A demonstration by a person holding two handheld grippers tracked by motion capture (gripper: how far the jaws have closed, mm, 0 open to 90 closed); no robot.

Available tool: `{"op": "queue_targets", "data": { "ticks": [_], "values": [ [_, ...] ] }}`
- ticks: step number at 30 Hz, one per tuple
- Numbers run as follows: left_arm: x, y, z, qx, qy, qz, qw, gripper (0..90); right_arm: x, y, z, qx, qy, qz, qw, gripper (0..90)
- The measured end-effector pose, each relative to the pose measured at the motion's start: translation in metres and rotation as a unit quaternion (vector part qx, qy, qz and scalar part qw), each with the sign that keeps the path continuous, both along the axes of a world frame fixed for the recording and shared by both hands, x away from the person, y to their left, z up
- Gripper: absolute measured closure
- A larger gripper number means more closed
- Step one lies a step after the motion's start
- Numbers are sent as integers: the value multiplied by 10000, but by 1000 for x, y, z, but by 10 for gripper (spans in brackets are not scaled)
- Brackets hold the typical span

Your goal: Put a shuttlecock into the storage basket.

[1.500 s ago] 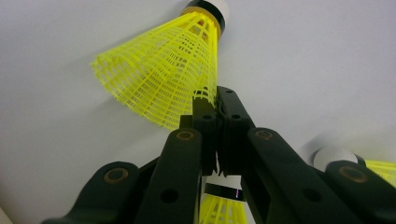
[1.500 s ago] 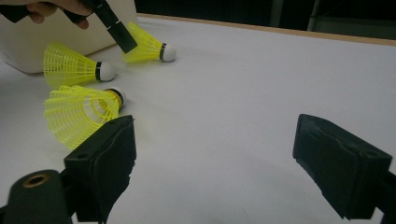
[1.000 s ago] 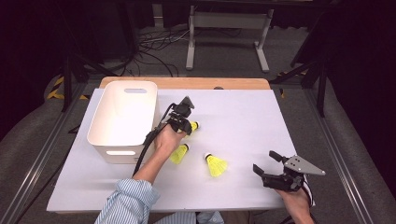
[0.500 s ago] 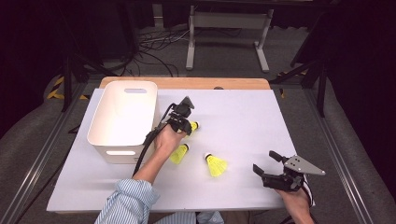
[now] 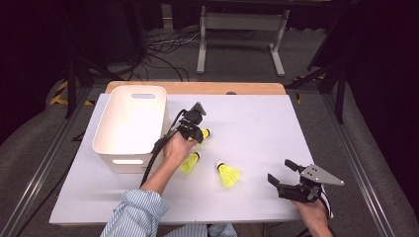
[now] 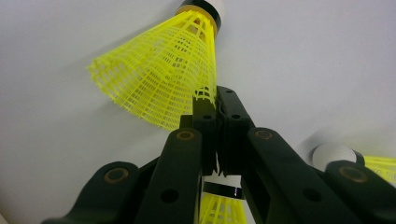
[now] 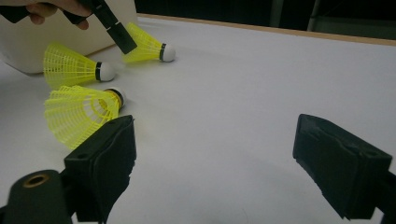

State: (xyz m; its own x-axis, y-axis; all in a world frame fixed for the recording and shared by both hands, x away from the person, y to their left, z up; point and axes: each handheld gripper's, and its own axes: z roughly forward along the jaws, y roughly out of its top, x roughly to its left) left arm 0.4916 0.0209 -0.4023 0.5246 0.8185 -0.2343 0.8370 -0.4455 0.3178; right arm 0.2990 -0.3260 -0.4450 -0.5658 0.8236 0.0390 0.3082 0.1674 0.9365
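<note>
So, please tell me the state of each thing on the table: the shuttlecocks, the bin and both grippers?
Left gripper: shut on far shuttlecock's skirt edge.
Far shuttlecock: lying on table, pinched.
Middle shuttlecock: lying free.
Near shuttlecock: lying free.
White bin: upright, looks empty.
Right gripper: open, holding nothing.

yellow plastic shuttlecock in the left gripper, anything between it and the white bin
Nothing visible does. The left gripper is shut on the skirt of the yellow plastic shuttlecock, and the white plastic bin stands right beside it with an open top.
</note>
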Motion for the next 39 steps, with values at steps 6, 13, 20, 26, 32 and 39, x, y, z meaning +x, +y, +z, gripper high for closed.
{"op": "queue_targets", "data": {
  "ticks": [6,13,20,26,32,39],
  "values": [
    [0,0,0,1,6,-3,10000,876,0,0,0,-6,3,0,10000,139],
    [0,0,0,-21,3,-27,10000,878,0,0,0,-9,-1,2,10000,139],
    [-1,0,2,-62,-11,-83,9999,883,0,0,0,-9,0,4,10000,139],
    [-1,0,4,-108,-49,-102,9999,886,0,0,0,-10,-3,5,10000,139],
    [-1,0,4,-114,-46,-112,9999,886,0,0,0,-8,2,3,10000,139],
    [-1,1,4,-112,-37,-122,9999,886,0,0,0,-8,3,1,10000,139]
  ]
}}
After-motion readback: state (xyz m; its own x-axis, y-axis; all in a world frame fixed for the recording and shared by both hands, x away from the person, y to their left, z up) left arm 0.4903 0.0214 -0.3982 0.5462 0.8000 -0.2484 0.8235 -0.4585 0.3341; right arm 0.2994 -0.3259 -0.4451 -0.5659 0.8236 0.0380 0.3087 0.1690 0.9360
